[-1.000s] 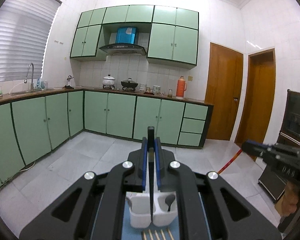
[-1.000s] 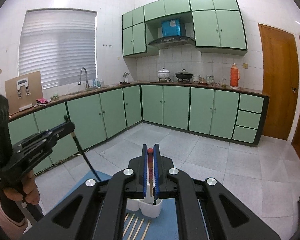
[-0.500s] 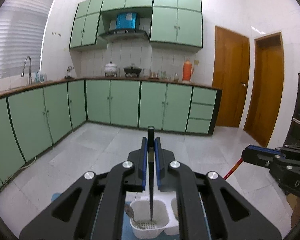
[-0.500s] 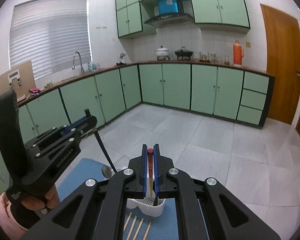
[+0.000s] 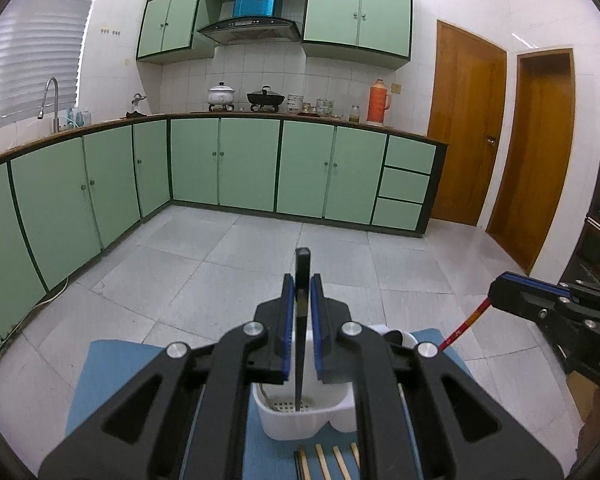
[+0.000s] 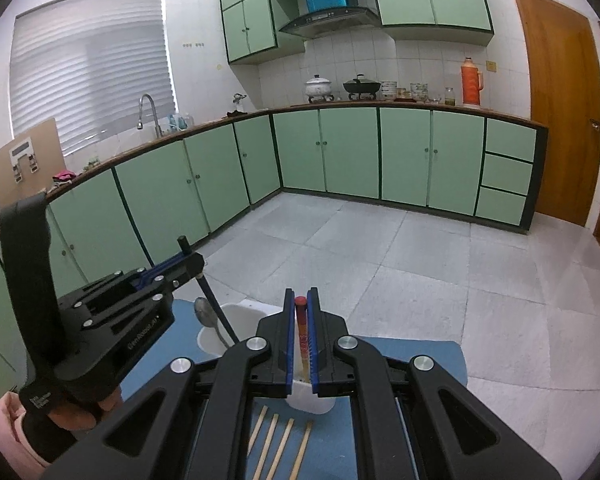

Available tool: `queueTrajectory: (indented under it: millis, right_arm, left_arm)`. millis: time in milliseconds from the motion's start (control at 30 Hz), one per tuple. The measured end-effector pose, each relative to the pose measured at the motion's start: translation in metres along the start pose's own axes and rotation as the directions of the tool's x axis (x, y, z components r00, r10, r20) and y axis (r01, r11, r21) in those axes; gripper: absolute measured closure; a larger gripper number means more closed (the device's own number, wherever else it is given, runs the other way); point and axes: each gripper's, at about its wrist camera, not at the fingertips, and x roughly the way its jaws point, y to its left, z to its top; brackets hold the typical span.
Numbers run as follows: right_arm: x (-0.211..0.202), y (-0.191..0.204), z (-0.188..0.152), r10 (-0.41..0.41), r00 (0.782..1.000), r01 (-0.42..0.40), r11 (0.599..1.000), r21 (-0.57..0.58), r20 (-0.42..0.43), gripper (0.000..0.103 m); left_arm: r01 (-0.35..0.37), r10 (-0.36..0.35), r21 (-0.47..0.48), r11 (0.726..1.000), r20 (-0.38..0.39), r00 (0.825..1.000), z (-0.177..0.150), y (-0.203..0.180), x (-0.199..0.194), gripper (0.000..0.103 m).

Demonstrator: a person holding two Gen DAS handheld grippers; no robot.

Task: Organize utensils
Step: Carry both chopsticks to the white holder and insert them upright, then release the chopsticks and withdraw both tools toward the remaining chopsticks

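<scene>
A white two-compartment utensil holder (image 5: 300, 424) stands on a blue mat (image 5: 112, 368). My left gripper (image 5: 301, 280) has a black stick-like utensil (image 5: 302, 264) between its pads. The utensil's tip rests on the perforated floor of the holder's left compartment. The jaws are opening, and the pads still touch the utensil. My right gripper (image 6: 301, 294) is shut on a red-topped chopstick (image 6: 300, 320), whose lower end reaches into the right compartment of the holder (image 6: 312, 400). A metal spoon (image 6: 206, 314) stands in the left compartment beside the black utensil (image 6: 210, 296).
Several wooden chopsticks (image 6: 280, 444) lie side by side on the mat (image 6: 412, 352) just in front of the holder. A person's hand (image 6: 80, 412) holds the left gripper (image 6: 192, 264). Green kitchen cabinets and tiled floor lie beyond the mat.
Both grippers have sunk towards the holder. The black utensil's tip went down into the left compartment and the red chopstick dropped into the right one.
</scene>
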Motion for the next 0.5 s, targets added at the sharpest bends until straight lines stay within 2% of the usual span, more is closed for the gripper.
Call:
queueTrajectory:
  millis: [33,100,167,233,333,500]
  right_arm:
    - [-0.002,0.001,-0.002,-0.001,1.0,0.001,1.0,-0.001,0.001,0.096]
    - [-0.005,-0.002,-0.002,-0.003,1.0,0.003,1.0,0.0,0.005,0.093]
    - [-0.01,-0.003,-0.005,-0.001,1.0,0.001,1.0,0.011,0.012,0.078]
    - [-0.016,-0.006,-0.007,0.003,1.0,-0.003,1.0,0.027,0.026,0.07]
    - [-0.025,-0.012,-0.011,0.001,0.999,-0.002,0.999,0.044,0.037,0.064]
    - [-0.047,-0.016,-0.027,-0.018,0.998,0.014,0.998,0.058,0.064,0.047]
  left_arm:
    - [0.0,0.0,-0.003,1.0,0.004,1.0,-0.001,0.001,-0.004,0.089]
    - [0.002,-0.002,-0.009,1.0,0.017,1.0,-0.002,0.003,-0.012,0.075]
    - [0.0,0.0,-0.008,1.0,0.027,1.0,-0.003,0.001,-0.019,0.065]
    - [0.003,-0.002,-0.007,1.0,0.039,0.999,-0.005,0.001,-0.029,0.063]
    - [0.002,-0.001,-0.018,1.0,0.052,0.999,-0.008,0.002,-0.044,0.05]
    - [-0.007,0.01,-0.044,0.999,0.074,0.997,-0.016,0.005,-0.072,0.029]
